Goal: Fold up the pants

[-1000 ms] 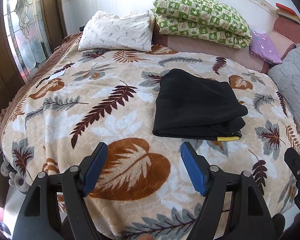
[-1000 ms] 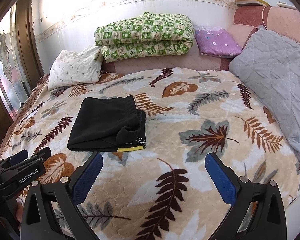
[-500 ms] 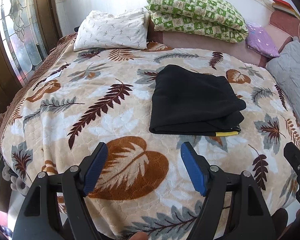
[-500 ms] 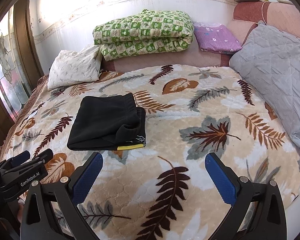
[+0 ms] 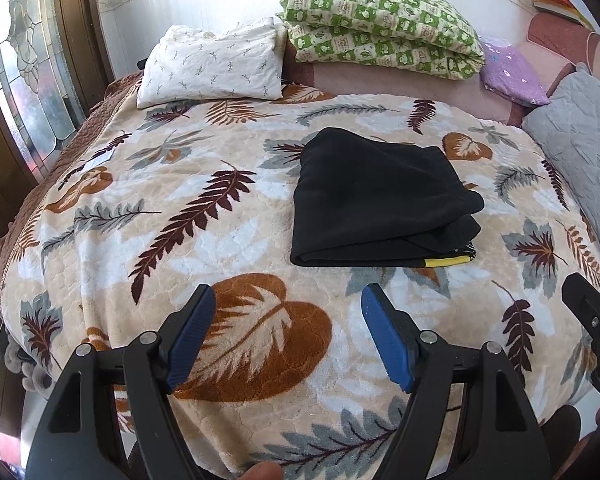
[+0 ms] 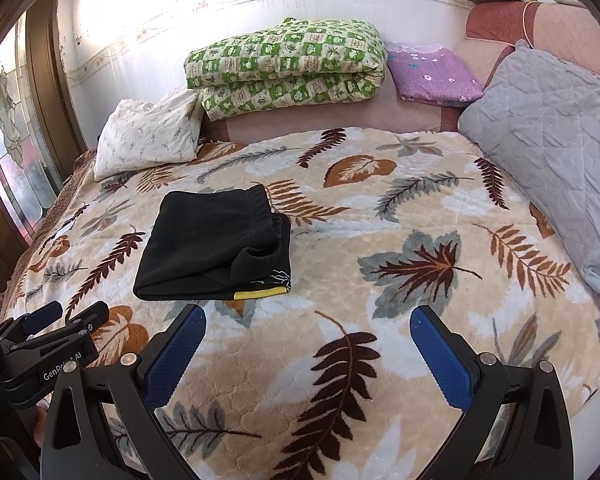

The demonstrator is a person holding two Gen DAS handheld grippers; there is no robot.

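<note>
Black pants lie folded in a compact rectangle on the leaf-patterned blanket, with a yellow strip at the near right corner. They also show in the right wrist view. My left gripper is open and empty, held above the blanket in front of the pants. My right gripper is open and empty, to the right of the pants. Neither touches the pants.
A white pillow, a green checked quilt, a purple cushion and a grey quilted cushion line the head and right side. A stained-glass door is at left. The left gripper shows in the right view.
Both grippers have drifted slightly, so the pants sit a little higher in both views. The pants have not moved and both grippers stay open.
</note>
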